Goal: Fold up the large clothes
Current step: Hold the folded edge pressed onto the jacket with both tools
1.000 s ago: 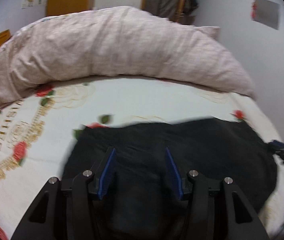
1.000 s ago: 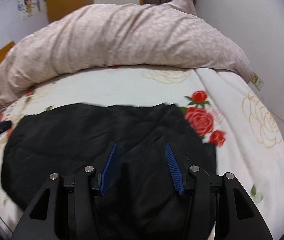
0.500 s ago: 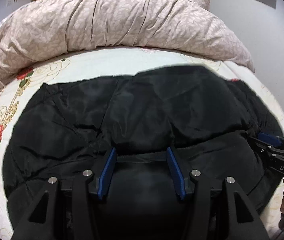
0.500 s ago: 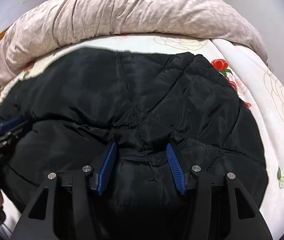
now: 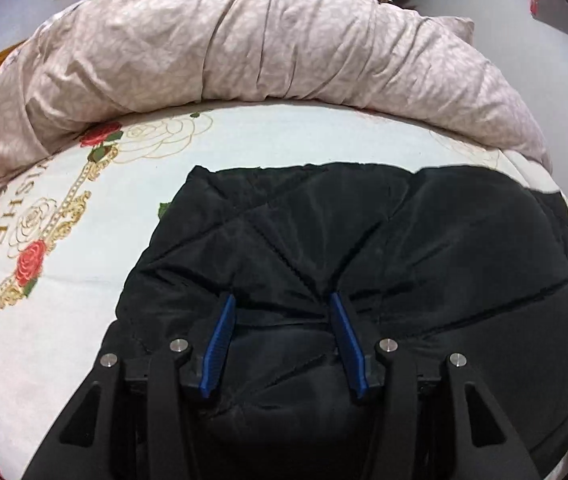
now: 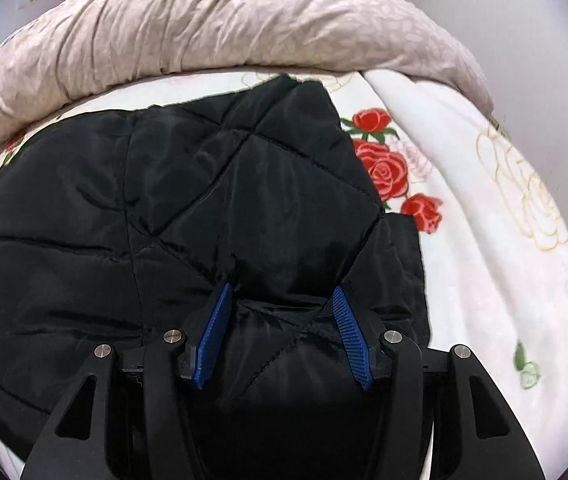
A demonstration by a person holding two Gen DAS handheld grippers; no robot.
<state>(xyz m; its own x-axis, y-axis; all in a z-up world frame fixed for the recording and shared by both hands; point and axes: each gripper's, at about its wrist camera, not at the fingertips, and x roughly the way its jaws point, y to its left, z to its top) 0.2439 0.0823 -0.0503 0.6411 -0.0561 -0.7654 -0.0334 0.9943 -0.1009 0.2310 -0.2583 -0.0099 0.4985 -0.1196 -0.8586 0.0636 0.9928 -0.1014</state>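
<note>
While each tool, the left tool (image 5: pixel 280 300) and the right tool (image 6: pixel 280 292), seems clamped on a thick fold of the black padded jacket (image 6: pixel 172 208) lying on the bed (image 6: pixel 484 240), lay both near corners down level together.

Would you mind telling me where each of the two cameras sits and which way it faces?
Left wrist: sits on the left gripper, looking forward and down over the black quilted jacket on the bed; its own blue-padded fingers show.
Right wrist: sits on the right gripper, looking forward and down at the jacket's right side; its own fingers show.
Shared: the jacket, the rose-printed bedsheet, the beige duvet.
</note>
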